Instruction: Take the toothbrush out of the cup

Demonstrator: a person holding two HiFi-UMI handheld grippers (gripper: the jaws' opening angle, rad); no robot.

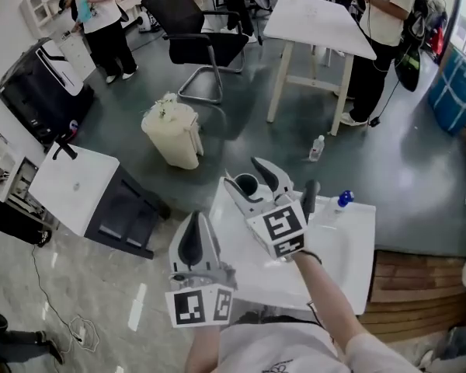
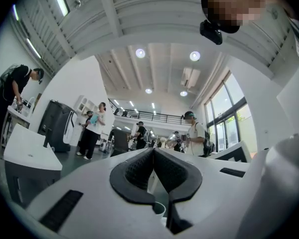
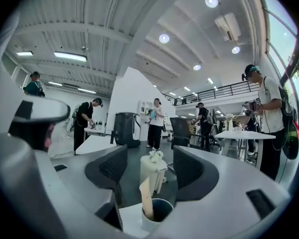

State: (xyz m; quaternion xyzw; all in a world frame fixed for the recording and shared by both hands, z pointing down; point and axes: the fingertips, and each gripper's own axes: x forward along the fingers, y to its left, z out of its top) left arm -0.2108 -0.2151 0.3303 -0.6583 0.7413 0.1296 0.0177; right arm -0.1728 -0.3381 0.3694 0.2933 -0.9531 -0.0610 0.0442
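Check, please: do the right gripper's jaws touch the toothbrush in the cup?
Apart. In the right gripper view, the right gripper is open, with clear gaps between its jaws and the toothbrush.

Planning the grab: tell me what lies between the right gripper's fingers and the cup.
Nothing. In the right gripper view the open fingers frame the cup with the toothbrush in it; only bare white table shows there.

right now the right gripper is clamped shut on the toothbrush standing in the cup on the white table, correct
Not quite. The right gripper is not clamped shut on it: the right gripper view shows its jaws wide apart, touching nothing. The toothbrush does stand in the cup on the white table.
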